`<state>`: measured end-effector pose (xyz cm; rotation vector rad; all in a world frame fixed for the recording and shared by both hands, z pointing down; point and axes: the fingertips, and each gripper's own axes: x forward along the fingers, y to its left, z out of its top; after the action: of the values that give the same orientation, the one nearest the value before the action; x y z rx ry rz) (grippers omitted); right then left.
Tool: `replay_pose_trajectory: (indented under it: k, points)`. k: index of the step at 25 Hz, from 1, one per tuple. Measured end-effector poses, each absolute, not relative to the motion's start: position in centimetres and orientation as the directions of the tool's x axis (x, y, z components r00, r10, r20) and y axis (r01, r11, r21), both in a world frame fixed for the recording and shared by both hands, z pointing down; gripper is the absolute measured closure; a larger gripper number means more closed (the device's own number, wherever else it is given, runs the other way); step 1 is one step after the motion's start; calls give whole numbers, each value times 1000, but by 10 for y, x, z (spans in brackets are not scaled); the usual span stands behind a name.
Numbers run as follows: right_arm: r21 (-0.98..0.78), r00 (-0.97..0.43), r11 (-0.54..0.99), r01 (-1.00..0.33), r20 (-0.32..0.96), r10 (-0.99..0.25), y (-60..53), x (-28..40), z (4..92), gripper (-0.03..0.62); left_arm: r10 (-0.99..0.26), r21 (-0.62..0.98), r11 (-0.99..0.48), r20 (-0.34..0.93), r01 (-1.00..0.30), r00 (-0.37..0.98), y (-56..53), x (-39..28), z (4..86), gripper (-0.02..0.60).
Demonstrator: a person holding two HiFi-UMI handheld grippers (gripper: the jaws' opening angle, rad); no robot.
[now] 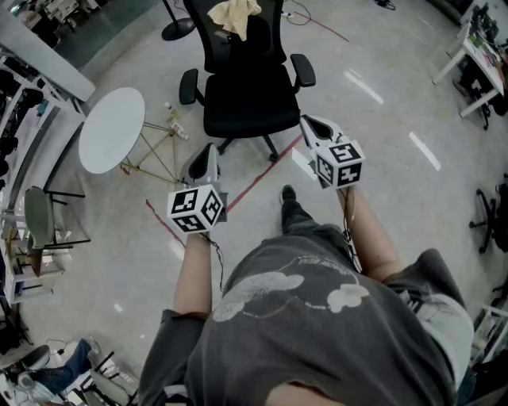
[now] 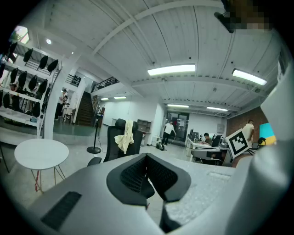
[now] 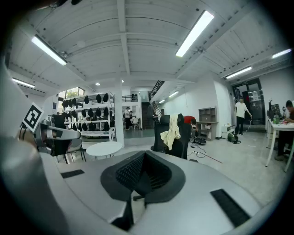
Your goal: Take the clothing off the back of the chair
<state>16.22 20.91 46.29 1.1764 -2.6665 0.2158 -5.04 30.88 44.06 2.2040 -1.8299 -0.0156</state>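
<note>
A pale yellow piece of clothing (image 1: 234, 14) hangs over the back of a black office chair (image 1: 246, 87) on the floor ahead of me. In the left gripper view the clothing (image 2: 125, 137) drapes down the chair's backrest (image 2: 115, 142), well beyond the jaws. In the right gripper view the clothing (image 3: 171, 132) hangs on the same chair (image 3: 181, 137). My left gripper (image 1: 209, 156) is held short of the chair's front left, my right gripper (image 1: 309, 124) near its right armrest. Both grippers' jaws stand together with nothing between them, in the left (image 2: 148, 176) and the right (image 3: 138, 181).
A round white table (image 1: 111, 128) on thin legs stands left of the chair. A red tape line (image 1: 262, 176) runs across the floor under the chair. A floor stand's base (image 1: 176, 30) is behind it. Desks (image 1: 476, 47) are at the right, people (image 2: 169, 131) far off.
</note>
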Motion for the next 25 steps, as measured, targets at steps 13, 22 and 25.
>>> replay_pose_trajectory:
  k: [13, 22, 25]
  points:
    - [-40, -646, 656, -753, 233, -727, 154, 144, 461, 602, -966, 216, -151, 173, -965, 190, 259, -78, 446, 581]
    - [-80, -674, 677, -732, 233, -701, 64, 141, 484, 602, -956, 244, -132, 226, -961, 189, 164, -82, 472, 581]
    - [-94, -672, 671, -736, 227, -705, 18, 150, 477, 602, -957, 241, -135, 221, -961, 190, 123, -77, 465, 581]
